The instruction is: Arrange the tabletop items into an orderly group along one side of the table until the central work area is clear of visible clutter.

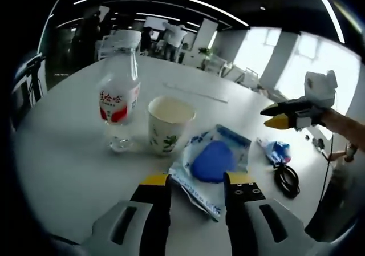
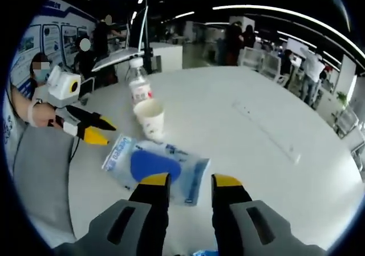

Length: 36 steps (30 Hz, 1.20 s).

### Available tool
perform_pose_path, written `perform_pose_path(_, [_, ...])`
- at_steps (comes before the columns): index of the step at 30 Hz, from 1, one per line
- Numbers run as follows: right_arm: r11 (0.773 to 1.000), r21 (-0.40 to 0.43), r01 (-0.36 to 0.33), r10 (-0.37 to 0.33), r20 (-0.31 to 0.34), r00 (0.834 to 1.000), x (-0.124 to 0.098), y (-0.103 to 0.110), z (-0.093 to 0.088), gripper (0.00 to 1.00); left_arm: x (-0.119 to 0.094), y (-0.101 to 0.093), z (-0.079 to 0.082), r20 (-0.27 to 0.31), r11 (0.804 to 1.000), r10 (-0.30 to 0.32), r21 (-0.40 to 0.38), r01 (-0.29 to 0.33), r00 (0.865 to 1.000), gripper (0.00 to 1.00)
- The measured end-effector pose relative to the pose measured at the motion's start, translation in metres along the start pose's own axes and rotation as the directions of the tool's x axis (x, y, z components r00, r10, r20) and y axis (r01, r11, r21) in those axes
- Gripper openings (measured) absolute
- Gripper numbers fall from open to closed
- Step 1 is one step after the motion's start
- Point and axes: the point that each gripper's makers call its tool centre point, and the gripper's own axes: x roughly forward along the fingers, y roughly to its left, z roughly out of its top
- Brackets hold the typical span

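Grippers, left (image 1: 197, 182) and right (image 2: 191, 182), both agape and empty, flank the pouch (image 1: 214, 160), apparently to shift it beside cup (image 1: 170, 124) and bottle (image 1: 120, 96) on the worktop (image 1: 68, 159).

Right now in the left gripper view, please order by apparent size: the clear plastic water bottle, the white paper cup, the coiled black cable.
1. Clear plastic water bottle
2. White paper cup
3. Coiled black cable

Bottle and cup stand side by side, so nearness hardly skews that pair.

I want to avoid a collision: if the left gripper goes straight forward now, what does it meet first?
Most likely the clear packet with the blue item, lying just ahead between the open left gripper jaws; the paper cup stands beyond.
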Motion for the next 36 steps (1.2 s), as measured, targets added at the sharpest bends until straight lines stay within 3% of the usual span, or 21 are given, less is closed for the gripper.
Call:
perform_pose_path(4, [1.0, -0.002, -0.014, 0.014, -0.007, 1.0, 0.009, -0.002, 0.004, 0.24, 0.001, 0.004, -0.01, -0.028, 1.0, 0.009, -0.026, -0.01, 1.0, 0.29])
perform_pose_path(7, [0.999, -0.011, -0.03, 0.029, -0.047, 0.998, 0.018, -0.002, 0.001, 0.23, 0.003, 0.003, -0.018, -0.046, 0.999, -0.002, -0.043, 0.0, 0.999, 0.21])
perform_pose_path(11, [0.999, -0.011, -0.049, 0.048, -0.105, 0.993, 0.033, -0.006, -0.008, 0.22, 0.009, 0.003, -0.027, -0.07, 0.997, 0.002, -0.072, -0.007, 0.998, 0.21])
perform_pose_path(26, [0.996, 0.019, -0.086, 0.088, -0.26, 0.962, 0.058, -0.016, -0.041, 0.16, 0.014, 0.001, -0.039, -0.091, 0.998, -0.008, -0.068, 0.002, 0.996, 0.13])
perform_pose_path(36, [0.995, 0.031, -0.096, 0.101, -0.307, 0.946, 0.069, -0.013, -0.052, 0.09, 0.01, 0.008, -0.047, -0.092, 0.996, -0.004, -0.086, -0.003, 0.996, 0.06])
